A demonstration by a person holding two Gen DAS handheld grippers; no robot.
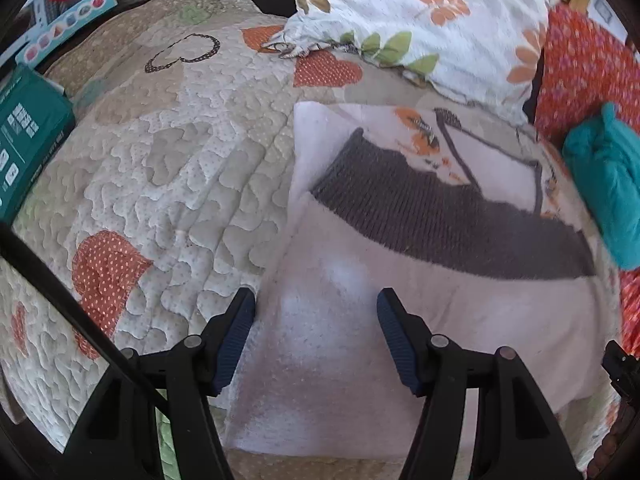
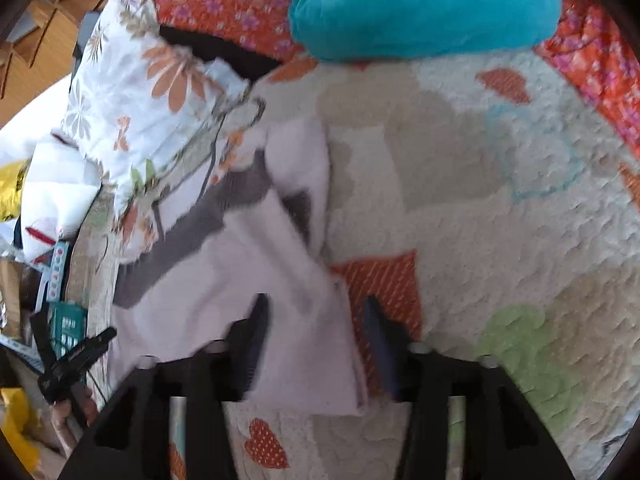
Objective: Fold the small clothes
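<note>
on the quilt point(image 1: 168, 184): soft, light pale garment point(image 1: 360, 320), limp and apt to sag; best pinched at near hem corners. left gripper point(image 1: 316, 336) apart, right gripper point(image 2: 316, 344) apart, gripping nothing.

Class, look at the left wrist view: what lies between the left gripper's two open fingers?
Only the pale pink garment lies between the left gripper fingers, spread on the quilt.

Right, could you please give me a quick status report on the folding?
Left gripper open over the pale pink fleece garment. Right gripper open at its edge. Garment flat on the heart-patterned quilt. Teal cloth bundle lies apart.
</note>
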